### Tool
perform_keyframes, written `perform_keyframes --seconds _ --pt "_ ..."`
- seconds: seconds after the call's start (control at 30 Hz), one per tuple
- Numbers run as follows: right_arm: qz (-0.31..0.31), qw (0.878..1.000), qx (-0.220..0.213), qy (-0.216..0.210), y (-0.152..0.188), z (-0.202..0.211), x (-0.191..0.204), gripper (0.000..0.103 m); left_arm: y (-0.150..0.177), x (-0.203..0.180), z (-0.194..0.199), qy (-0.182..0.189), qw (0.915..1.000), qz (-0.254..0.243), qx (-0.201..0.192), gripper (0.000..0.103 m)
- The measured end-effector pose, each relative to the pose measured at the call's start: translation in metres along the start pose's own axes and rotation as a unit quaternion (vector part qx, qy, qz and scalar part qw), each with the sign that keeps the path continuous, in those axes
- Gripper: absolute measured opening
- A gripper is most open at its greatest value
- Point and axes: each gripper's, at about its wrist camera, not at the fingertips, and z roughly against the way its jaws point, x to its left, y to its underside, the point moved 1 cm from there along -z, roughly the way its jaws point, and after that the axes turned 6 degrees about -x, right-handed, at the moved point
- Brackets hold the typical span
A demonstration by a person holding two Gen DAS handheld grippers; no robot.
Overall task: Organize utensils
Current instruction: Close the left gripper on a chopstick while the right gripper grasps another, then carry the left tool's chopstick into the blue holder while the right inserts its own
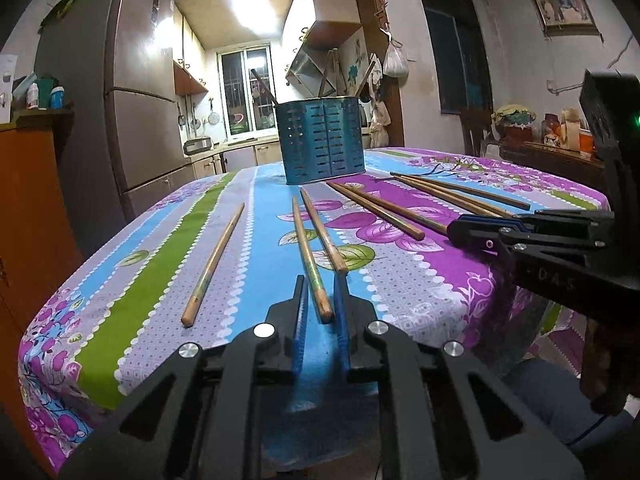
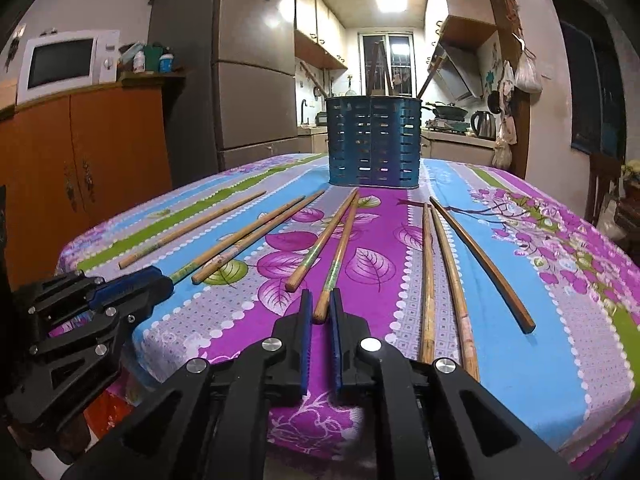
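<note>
Several wooden chopsticks lie on a flowered tablecloth [image 1: 168, 264] in front of a blue slotted utensil holder [image 1: 323, 140], also in the right wrist view [image 2: 374, 142], which holds a few sticks. My left gripper [image 1: 320, 294] has its blue pads on either side of the near end of one chopstick [image 1: 310, 258], with a small gap. My right gripper [image 2: 321, 306] stands the same way around the near end of another chopstick [image 2: 338, 256]. Each gripper shows in the other's view: the right one [image 1: 480, 232], the left one [image 2: 132, 286].
A single chopstick [image 1: 214, 258] lies at the left, and darker ones [image 2: 480, 264] at the right. The table's near edge is just below the grippers. An orange cabinet [image 2: 80, 160] with a microwave [image 2: 66, 62] and a fridge [image 2: 248, 80] stand beyond the table's left side.
</note>
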Motion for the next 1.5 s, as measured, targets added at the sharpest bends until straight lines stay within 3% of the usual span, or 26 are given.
perform_keyframes --seconds 0.37,0.67,0.87,1.17,1.5 --pt "-0.004 0.999 -0.034 -0.003 -0.022 0.022 -0.004 0.008 -0.021 0.007 0.008 -0.011 0.9997 0.006 -0.019 0.006" --pt "0.039 0.994 -0.104 -0.004 -0.08 0.06 -0.005 0.008 -0.08 0.016 0.024 -0.009 0.9959 -0.007 -0.089 0.005" --pt "0.067 0.988 -0.136 -0.012 -0.123 0.059 -0.014 0.008 -0.132 0.021 0.013 -0.003 0.9909 -0.014 -0.133 0.005" --pt "0.077 0.99 -0.113 -0.038 -0.177 0.014 -0.034 0.008 -0.184 0.034 -0.036 0.016 0.9918 -0.004 -0.127 0.005" --pt "0.066 0.992 -0.092 -0.055 -0.229 -0.017 -0.048 0.008 -0.223 0.043 -0.058 0.034 0.9907 0.008 -0.131 0.005"
